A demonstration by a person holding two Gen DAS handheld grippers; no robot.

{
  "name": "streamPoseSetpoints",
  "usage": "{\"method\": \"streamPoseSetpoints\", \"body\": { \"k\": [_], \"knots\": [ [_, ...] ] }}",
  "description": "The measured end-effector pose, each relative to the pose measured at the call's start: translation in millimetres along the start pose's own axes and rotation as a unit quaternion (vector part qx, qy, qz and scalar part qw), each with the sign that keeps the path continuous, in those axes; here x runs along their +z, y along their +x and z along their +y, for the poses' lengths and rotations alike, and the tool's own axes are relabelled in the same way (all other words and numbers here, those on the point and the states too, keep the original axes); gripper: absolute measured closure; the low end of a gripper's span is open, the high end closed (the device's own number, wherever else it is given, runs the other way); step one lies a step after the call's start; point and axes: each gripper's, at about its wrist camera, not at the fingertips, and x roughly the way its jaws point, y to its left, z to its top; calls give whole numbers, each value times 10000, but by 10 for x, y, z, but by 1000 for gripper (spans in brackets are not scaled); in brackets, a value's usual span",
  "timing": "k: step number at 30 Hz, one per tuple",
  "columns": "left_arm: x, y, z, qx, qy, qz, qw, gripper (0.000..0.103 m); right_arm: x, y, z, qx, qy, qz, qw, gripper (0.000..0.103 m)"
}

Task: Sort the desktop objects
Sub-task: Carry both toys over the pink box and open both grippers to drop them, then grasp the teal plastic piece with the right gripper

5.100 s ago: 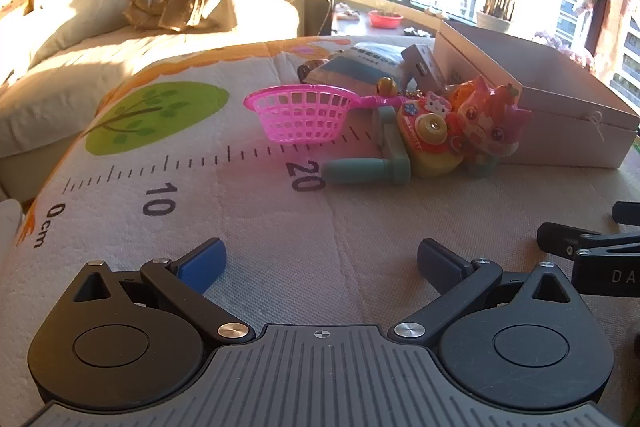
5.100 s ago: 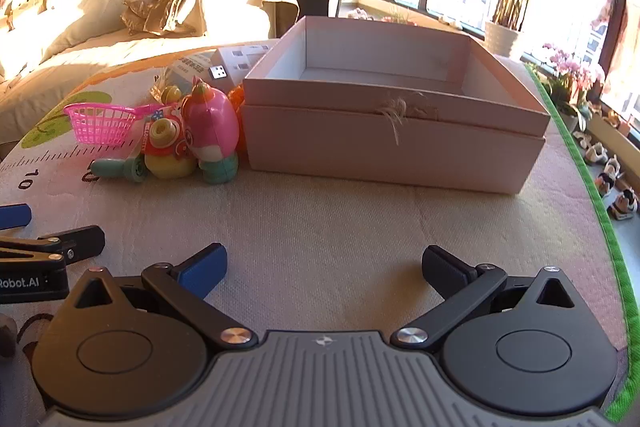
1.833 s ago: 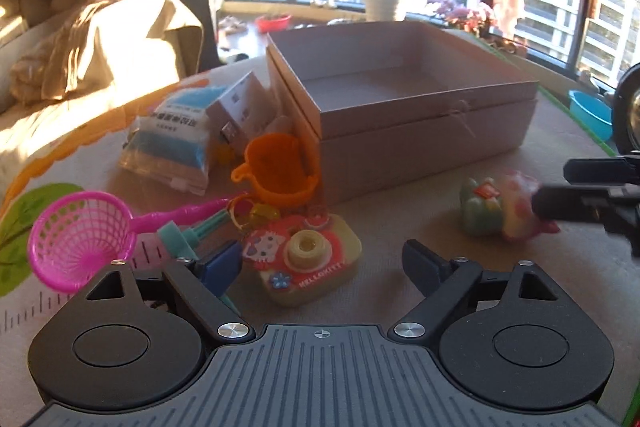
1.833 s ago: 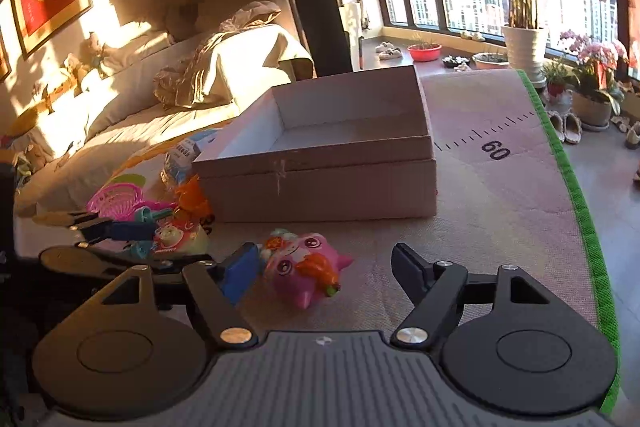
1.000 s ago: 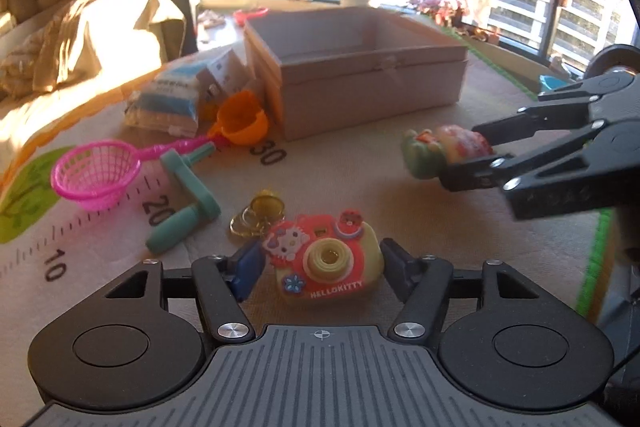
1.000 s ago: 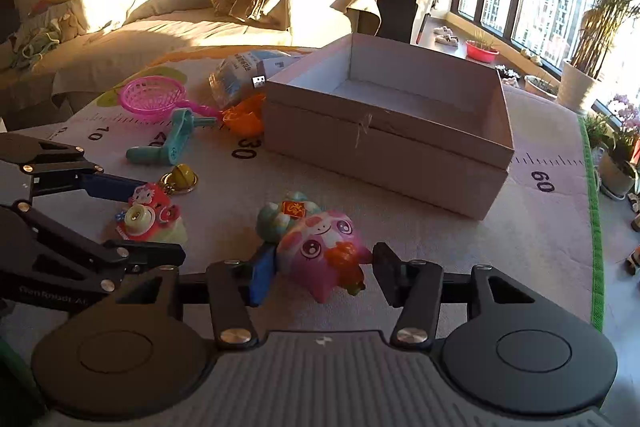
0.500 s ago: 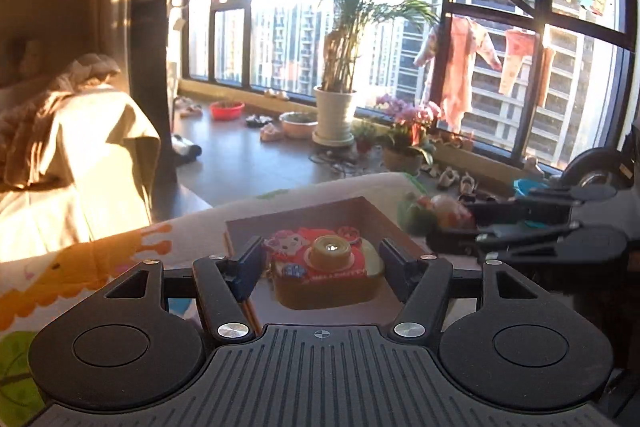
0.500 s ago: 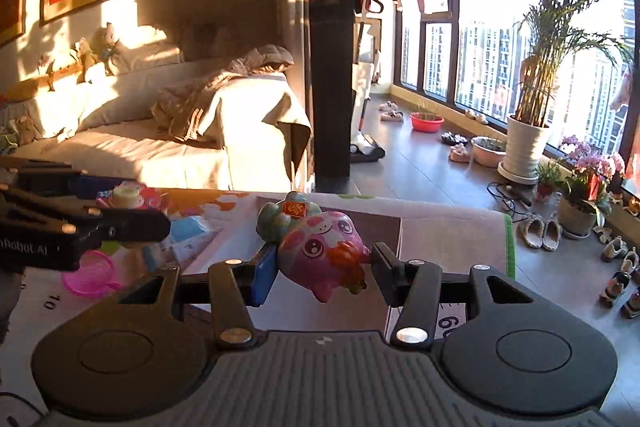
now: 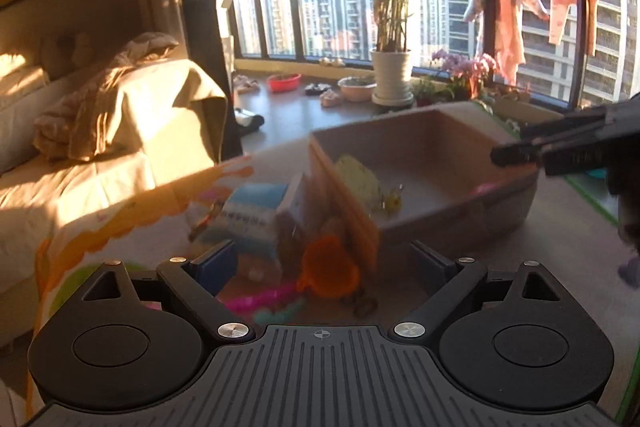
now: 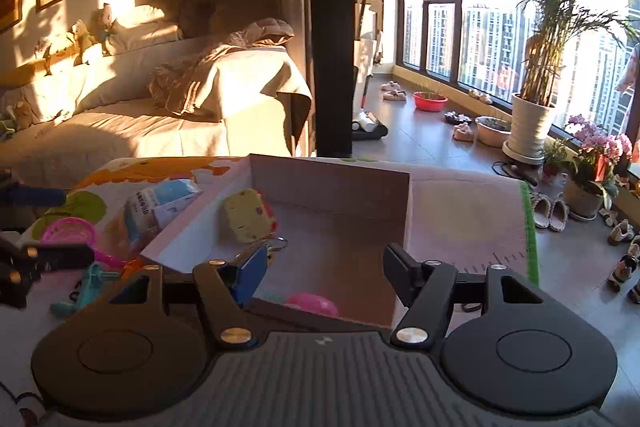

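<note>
The pink cardboard box (image 10: pixel 332 183) (image 9: pixel 432 131) stands open on the play mat. The toy camera (image 10: pixel 246 215) (image 9: pixel 358 175) lies inside it on its side, yellow back up, keyring beside it. The pink pig toy (image 10: pixel 312 303) lies inside at the near wall, mostly hidden. My right gripper (image 10: pixel 324 267) is open and empty above the box's near edge. My left gripper (image 9: pixel 322 263) is open and empty, left of the box, above the orange cup (image 9: pixel 330 267). The right gripper's fingers (image 9: pixel 520 153) show over the box in the left wrist view.
Left of the box lie a blue-white tissue pack (image 9: pixel 252 215) (image 10: pixel 160 203), a pink net scoop (image 10: pixel 70 231), a teal toy (image 10: pixel 86 291) and a small keyring piece (image 9: pixel 364 303). A covered sofa (image 10: pixel 200 95) stands behind. Plants and shoes line the window.
Both grippers have opened: the toy camera and the pig toy have dropped into the box. The left gripper has pulled back to the left of the box; the view is motion-blurred.
</note>
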Motion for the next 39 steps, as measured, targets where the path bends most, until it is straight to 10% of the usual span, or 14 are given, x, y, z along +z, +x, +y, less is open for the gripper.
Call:
{"method": "streamPoseSetpoints", "body": {
  "k": [11,16,23,30,39],
  "knots": [
    [-565,85,203,-114,-674,597,9959,7,-280,37,674,840,-379,556,9942,36],
    [-671,56,82,-710,-440,750,9937,6,-298,188,991,1407,-375,886,9854,47],
    [-759,-98,107,-180,-197,944,9952,3,-107,635,1464,2114,-248,1336,9679,59],
    [-788,-164,183,-88,-286,1005,9945,3,-129,865,1732,2094,-489,1629,9629,91],
    [-721,-180,221,4,-448,901,9949,2,-397,281,1144,1667,-404,1619,9718,93]
  ]
}}
